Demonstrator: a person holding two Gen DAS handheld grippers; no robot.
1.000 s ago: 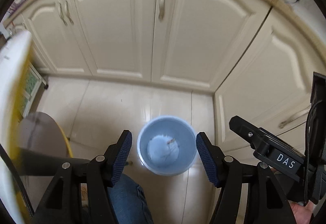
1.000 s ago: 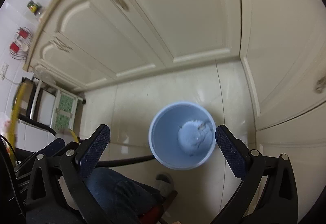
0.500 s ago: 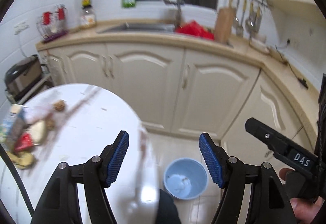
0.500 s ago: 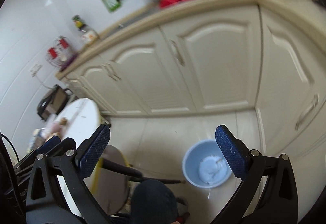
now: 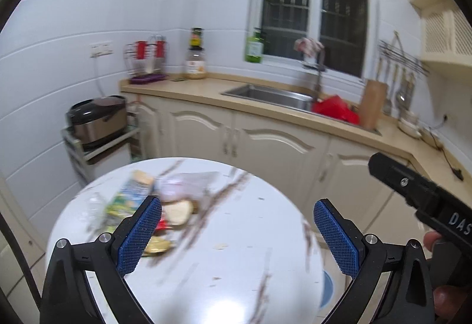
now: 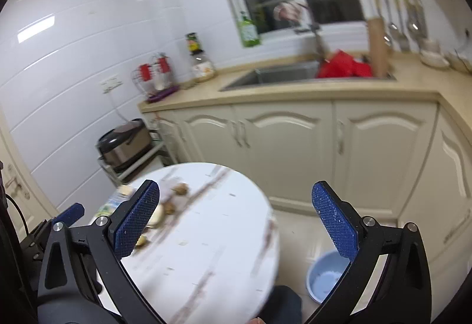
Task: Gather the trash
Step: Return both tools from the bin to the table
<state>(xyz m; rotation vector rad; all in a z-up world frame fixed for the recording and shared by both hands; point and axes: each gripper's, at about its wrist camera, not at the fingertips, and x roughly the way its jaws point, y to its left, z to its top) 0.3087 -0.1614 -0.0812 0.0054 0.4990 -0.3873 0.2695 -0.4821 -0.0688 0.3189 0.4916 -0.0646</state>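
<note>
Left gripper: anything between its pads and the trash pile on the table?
Nothing in the left wrist view: the open left gripper hangs above bare table; the trash pile sits beyond its left pad.

A glossy, marble-veined round table (image 5: 224, 235) catches the ceiling light, with crinkled plastic wrappers (image 5: 188, 183) and a printed paper carton (image 5: 129, 194) blurred on it. The left gripper (image 5: 237, 235) and right gripper (image 6: 236, 223) share one build — matt black plastic arms, silver metal screws, rough blue knurled pads (image 6: 333, 223). Behind: shiny white wall tiles (image 5: 73, 37), a brushed steel sink (image 5: 265, 93), smooth cream cabinet doors (image 6: 283, 147), a matt beige countertop (image 5: 183, 88), a wooden knife block (image 5: 372, 108). On the polished floor, a smooth blue plastic bucket (image 6: 323, 279).
</note>
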